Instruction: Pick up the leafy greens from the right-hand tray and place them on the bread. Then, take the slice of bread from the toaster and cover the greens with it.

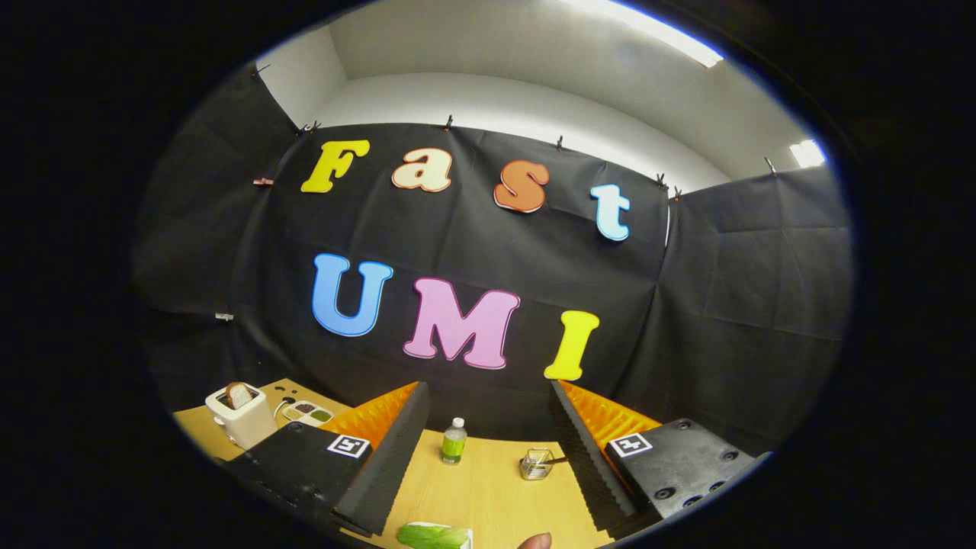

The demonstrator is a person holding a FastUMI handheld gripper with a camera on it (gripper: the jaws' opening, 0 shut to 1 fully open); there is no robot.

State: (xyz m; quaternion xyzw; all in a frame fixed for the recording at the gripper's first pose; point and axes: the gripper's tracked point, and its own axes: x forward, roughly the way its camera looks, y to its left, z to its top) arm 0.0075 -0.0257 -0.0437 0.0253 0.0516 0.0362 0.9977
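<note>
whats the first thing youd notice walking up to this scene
The open claw spreads wide over a wooden table, holding nothing. Between its fingers stand a small bottle and a glass jar, with leafy greens just below. Off to the left, a white toaster holds a bread slice.

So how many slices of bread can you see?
1. A tan slice of bread sticks up from the white toaster on the wooden table, off to the side of the open gripper. The near table is out of view, so more may be hidden.
</note>
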